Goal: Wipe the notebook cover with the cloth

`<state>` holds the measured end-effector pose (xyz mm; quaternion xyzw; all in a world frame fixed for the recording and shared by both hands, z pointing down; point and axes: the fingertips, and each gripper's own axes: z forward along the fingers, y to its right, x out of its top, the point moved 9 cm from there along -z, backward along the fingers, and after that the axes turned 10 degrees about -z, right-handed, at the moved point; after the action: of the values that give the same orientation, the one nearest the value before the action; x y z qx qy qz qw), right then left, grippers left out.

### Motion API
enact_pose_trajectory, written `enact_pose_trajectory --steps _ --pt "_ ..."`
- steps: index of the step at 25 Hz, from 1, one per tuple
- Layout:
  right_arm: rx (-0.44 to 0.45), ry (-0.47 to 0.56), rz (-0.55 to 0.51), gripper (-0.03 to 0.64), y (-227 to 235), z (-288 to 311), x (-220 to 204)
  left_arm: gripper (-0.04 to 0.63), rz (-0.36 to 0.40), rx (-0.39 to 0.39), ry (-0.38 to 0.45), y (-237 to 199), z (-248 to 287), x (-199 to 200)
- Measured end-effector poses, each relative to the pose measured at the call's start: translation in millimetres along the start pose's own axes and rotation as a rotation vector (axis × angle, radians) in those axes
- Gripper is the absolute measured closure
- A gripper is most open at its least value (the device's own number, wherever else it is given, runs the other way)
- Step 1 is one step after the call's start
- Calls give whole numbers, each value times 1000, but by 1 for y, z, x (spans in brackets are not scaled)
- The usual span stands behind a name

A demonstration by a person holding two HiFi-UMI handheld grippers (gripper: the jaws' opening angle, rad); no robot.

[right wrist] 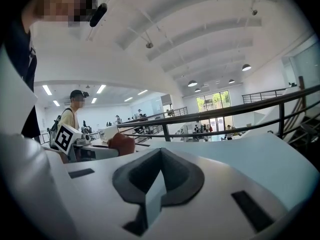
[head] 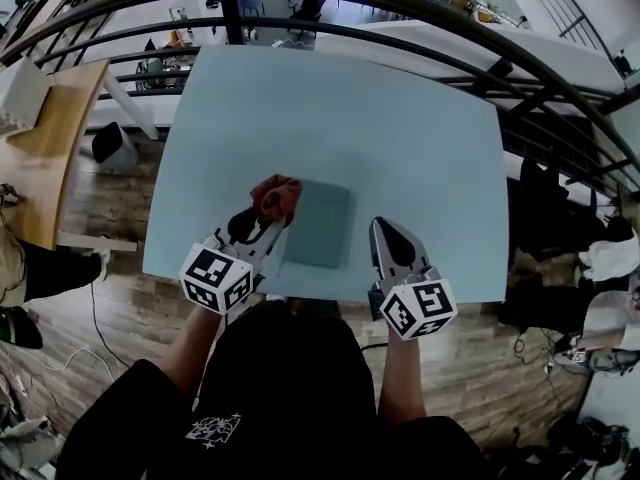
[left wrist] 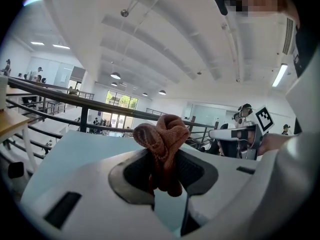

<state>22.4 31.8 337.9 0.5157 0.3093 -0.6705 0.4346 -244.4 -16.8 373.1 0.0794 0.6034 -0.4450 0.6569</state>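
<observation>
Light-blue table (head: 400, 148) up on some kind of mezzanine, with a black railing (head: 420, 13) behind it and wood floor below. From the head view, the grey-green notebook (head: 318, 223) lay flat near the table's near edge, roughly mid-width. The left gripper (head: 265, 223) had a bunched reddish cloth (head: 276, 197) pinched at its tip, right at the notebook's far-left corner. I couldn't tell if it was actually pressing on the cover or just over it. The right gripper (head: 385, 230) sat off the notebook's right side, near the same edge, with its jaws drawn to a point.

Left gripper view: the cloth (left wrist: 162, 144) was clamped between the dark pads, wadded up and sticking out past the left gripper (left wrist: 165, 176). The camera tilted up toward the ceiling, and the notebook didn't show here.

Right gripper view: the right gripper (right wrist: 156, 184) had its jaws practically together, just a sliver of table showing through and nothing held. The cloth (right wrist: 122, 144) showed off to the left.

My read is that the wipe was about to start or just at its first corner. Next it'd need to press the wad flat onto the cover and drag it across. The right gripper could pin the notebook so it doesn't slide.
</observation>
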Motion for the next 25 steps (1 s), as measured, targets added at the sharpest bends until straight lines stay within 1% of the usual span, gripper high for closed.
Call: enact_pose_trajectory --steps 3,8,11,17,21,25 --pt "22 -4 4 615 12 6 -3 466 -31 22 10 3 8 -2" --pt "78 7 -2 615 36 16 5 466 -30 48 5 19 22 0" --pt "110 12 -4 615 46 26 6 466 -46 73 -6 21 29 -5" --pt "159 -13 0 615 64 44 -7 466 -52 109 -71 30 52 -24" --pt "188 -44 0 615 80 49 -21 466 -73 115 -102 43 75 -34" --pt "212 -66 6 615 88 53 -36 466 -90 130 -149 48 94 -44"
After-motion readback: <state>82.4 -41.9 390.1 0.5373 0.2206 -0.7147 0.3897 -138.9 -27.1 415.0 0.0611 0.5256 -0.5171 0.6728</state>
